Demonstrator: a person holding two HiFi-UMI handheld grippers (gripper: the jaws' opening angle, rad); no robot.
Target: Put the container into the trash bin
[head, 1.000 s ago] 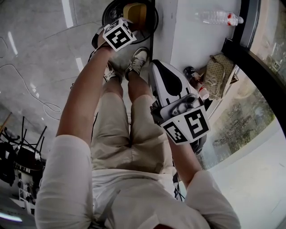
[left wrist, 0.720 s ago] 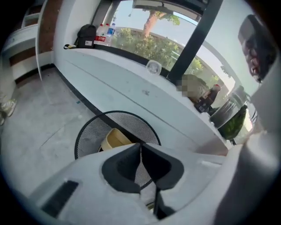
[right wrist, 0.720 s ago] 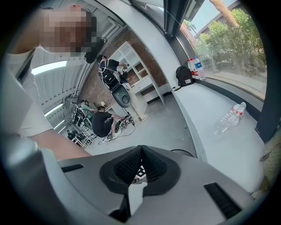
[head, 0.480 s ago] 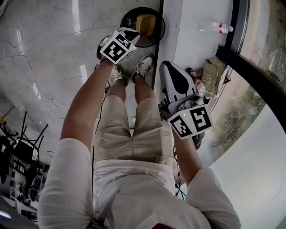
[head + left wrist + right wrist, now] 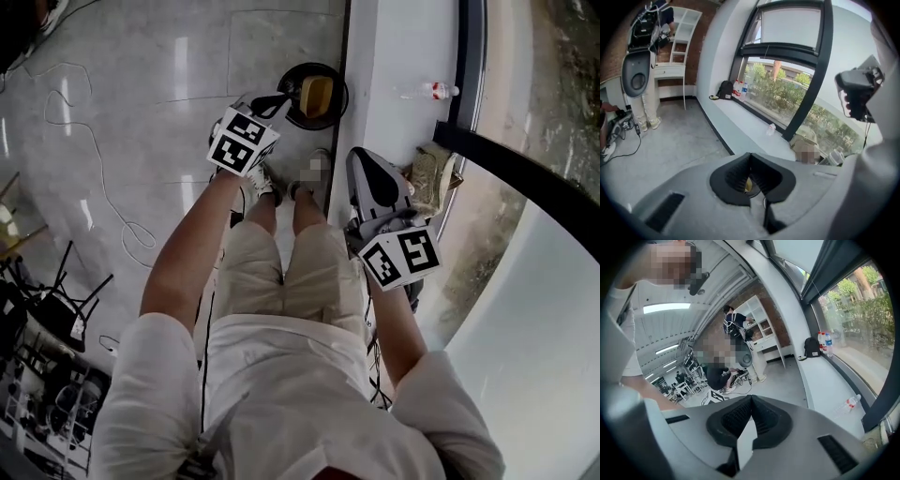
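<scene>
Both tongs are seen shut: in the left gripper view the left gripper (image 5: 750, 158) has its ribbed black pads pressed tip to tip with nothing pinched, and in the right gripper view the right gripper (image 5: 751, 399) is closed the same way, empty. A yellow sliver is glimpsed through the small gap below the left tips, but what it is cannot be told there. The answer is given only by the head view: the yellowish container (image 5: 318, 95) is lying inside the round black trash bin (image 5: 314, 126), which stands on the grey floor against the white ledge (image 5: 398, 56). The left gripper is held just beside the bin's rim, apart from the container, while the right one is held over the ledge's edge. From the gripper views the bin is missing. Offered instead are the tall dark-framed window (image 5: 787, 70), a clear bottle (image 5: 771, 129) lying on the ledge, and white shelves (image 5: 761, 326) far back.
</scene>
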